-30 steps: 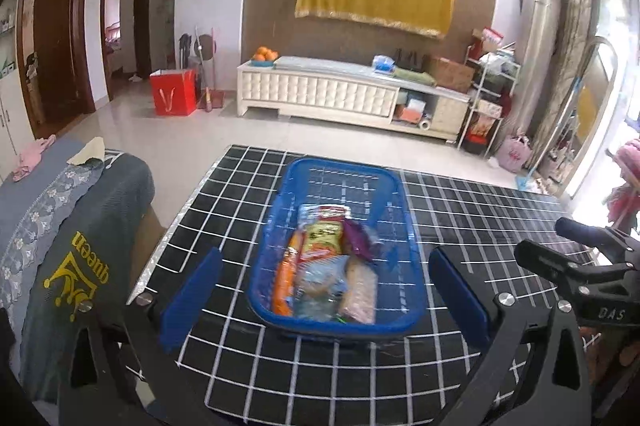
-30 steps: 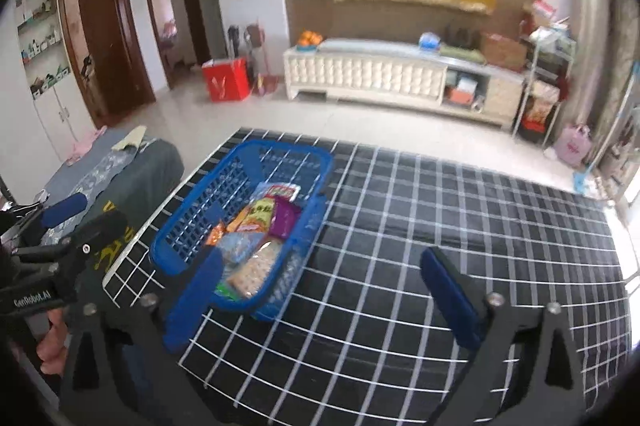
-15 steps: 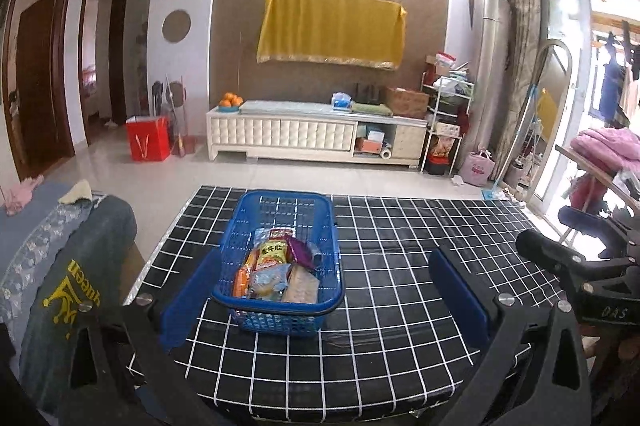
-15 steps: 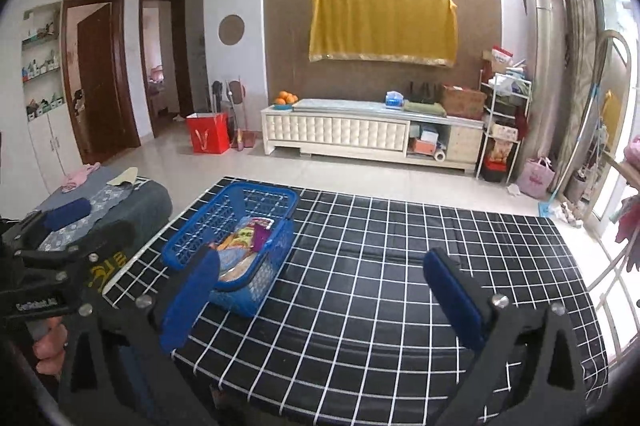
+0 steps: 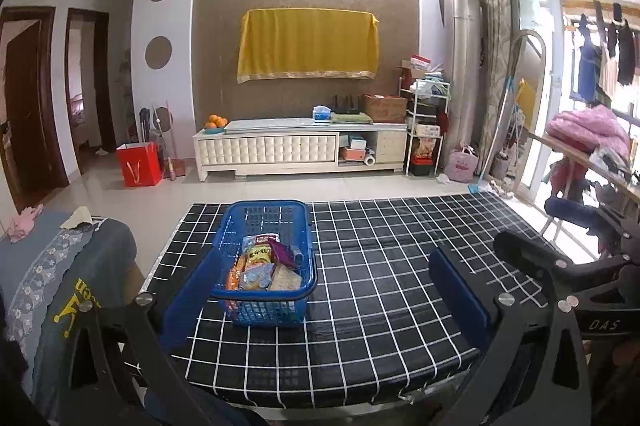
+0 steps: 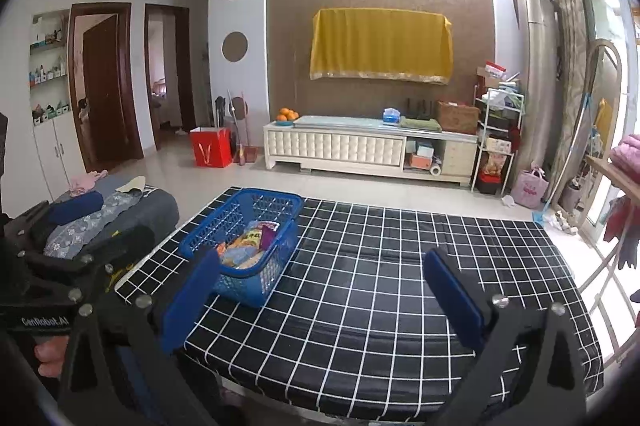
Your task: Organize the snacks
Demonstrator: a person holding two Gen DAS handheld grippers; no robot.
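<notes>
Basket: the blue basket [image 5: 267,262] is sitting on the black checked bench [image 5: 380,266], toward its left end, with nothing else lying on the cloth.
Snacks: the snack packets [image 5: 262,264] are all lying piled in the near half of the basket; the far half is showing bare mesh.
Handling: I am judging the packets light, crinkly and slippery, some likely holding brittle contents, so pinching a sealed edge is looking safer than squeezing the belly. The basket is looking like stiff, light plastic, best taken by its rim.
Left gripper: the left gripper [image 5: 328,282] is hanging back at the near edge, fingers spread wide and gripping nothing.
Left view placing: the basket is lying at about eleven o'clock, just inside the left finger [image 5: 192,286], well apart from the right one.
Right gripper: the right gripper [image 6: 320,290] is also gaping wide and carrying nothing.
Right view placing: the basket is showing at ten o'clock, just beyond the left finger tip, clear of the gap.
</notes>
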